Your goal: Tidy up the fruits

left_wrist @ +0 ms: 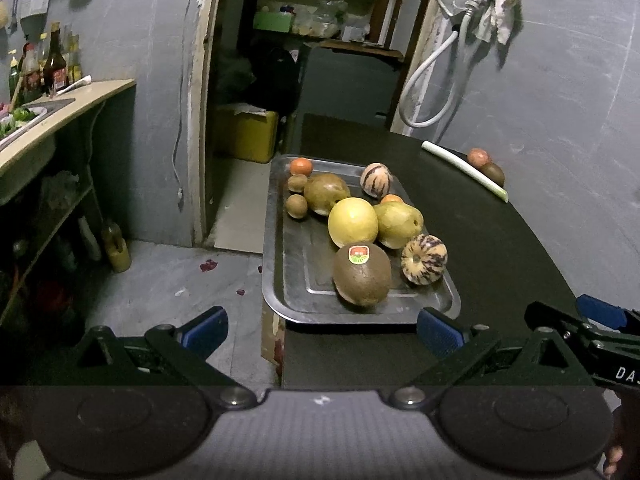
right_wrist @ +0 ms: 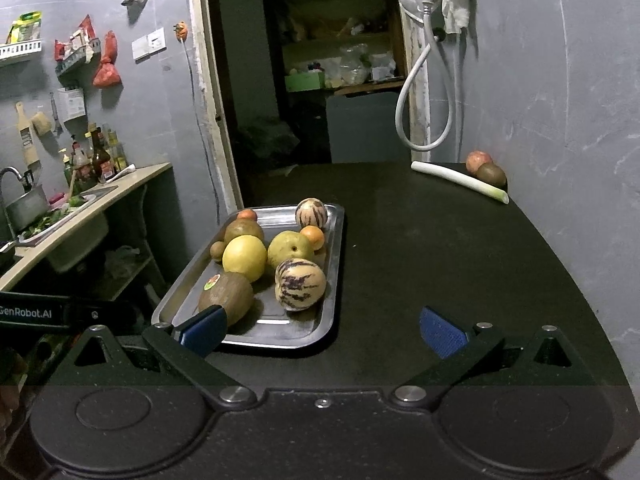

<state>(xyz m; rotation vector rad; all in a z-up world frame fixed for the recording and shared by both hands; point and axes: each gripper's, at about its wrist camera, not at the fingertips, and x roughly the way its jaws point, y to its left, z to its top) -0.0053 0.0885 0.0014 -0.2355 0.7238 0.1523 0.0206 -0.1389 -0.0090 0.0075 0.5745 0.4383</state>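
Two fruits (right_wrist: 486,169) are left at the far right of the table (right_wrist: 440,260), against the wall beside a leek (right_wrist: 460,181), well apart from the crowded tray (right_wrist: 334,280). Both the left gripper (left_wrist: 322,330) and the right gripper (right_wrist: 324,330) are held wide open and empty; if another round fruit is set on the heap, its neighbours could be nudged and rolled over the low rim.

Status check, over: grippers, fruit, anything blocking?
Left gripper open, empty. Right gripper open, empty. Fruit piled on tray; apple, kiwi behind leek.

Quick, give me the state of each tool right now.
Left tool: open, holding nothing.
Right tool: open, holding nothing.
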